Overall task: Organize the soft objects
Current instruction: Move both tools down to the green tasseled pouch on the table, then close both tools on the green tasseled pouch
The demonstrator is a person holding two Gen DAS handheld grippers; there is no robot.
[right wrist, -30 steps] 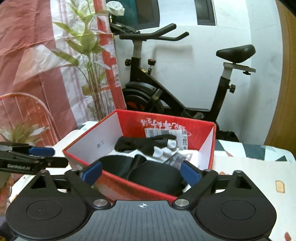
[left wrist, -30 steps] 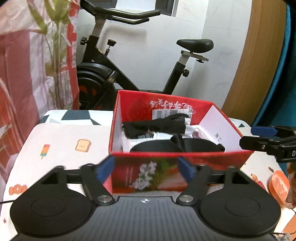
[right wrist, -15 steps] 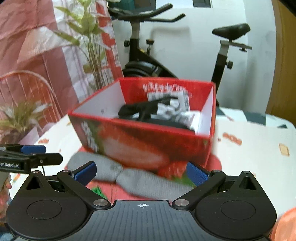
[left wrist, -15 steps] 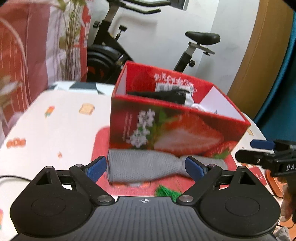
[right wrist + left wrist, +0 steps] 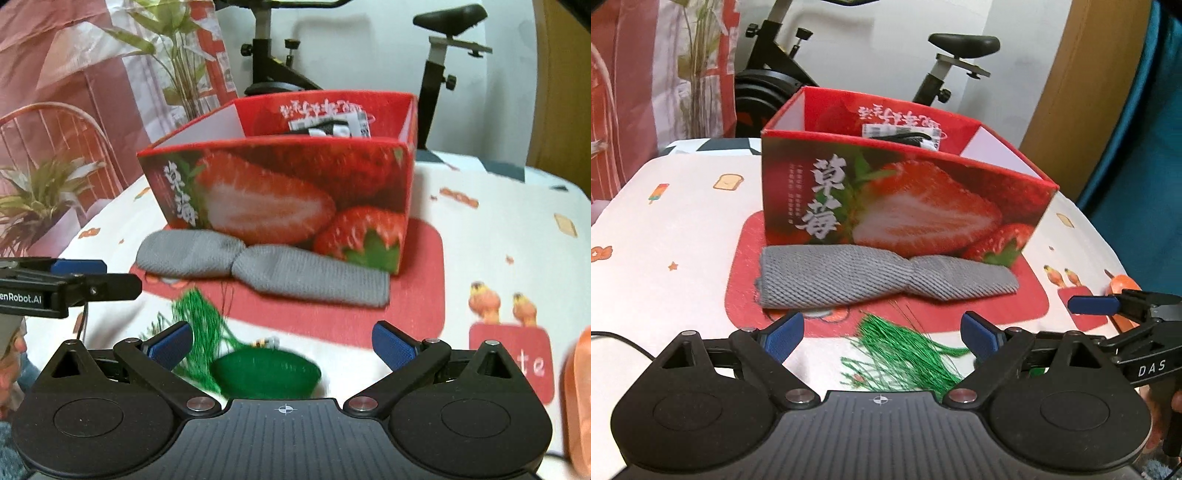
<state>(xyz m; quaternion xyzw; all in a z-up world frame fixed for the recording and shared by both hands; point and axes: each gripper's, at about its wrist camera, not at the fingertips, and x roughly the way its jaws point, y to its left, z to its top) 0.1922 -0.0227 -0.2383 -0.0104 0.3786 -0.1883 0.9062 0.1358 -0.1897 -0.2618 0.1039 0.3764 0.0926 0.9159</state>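
Because the red strawberry box already held dark soft items, the grey knitted piece lying against its front wall looked next. Both the left gripper and the right gripper pointed downward before the box, jaws wide and empty, above green tassel threads.

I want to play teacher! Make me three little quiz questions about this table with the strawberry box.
1. True or false: the grey knitted cloth lies inside the strawberry box.
2. What colour is the tassel in front of the cloth: A green, B yellow, C purple?
3. Fill in: both the left gripper and the right gripper have their jaws ____, with nothing between them.

Key: 1 false, it lies on the tablecloth against the box's front. 2 A. 3 open.
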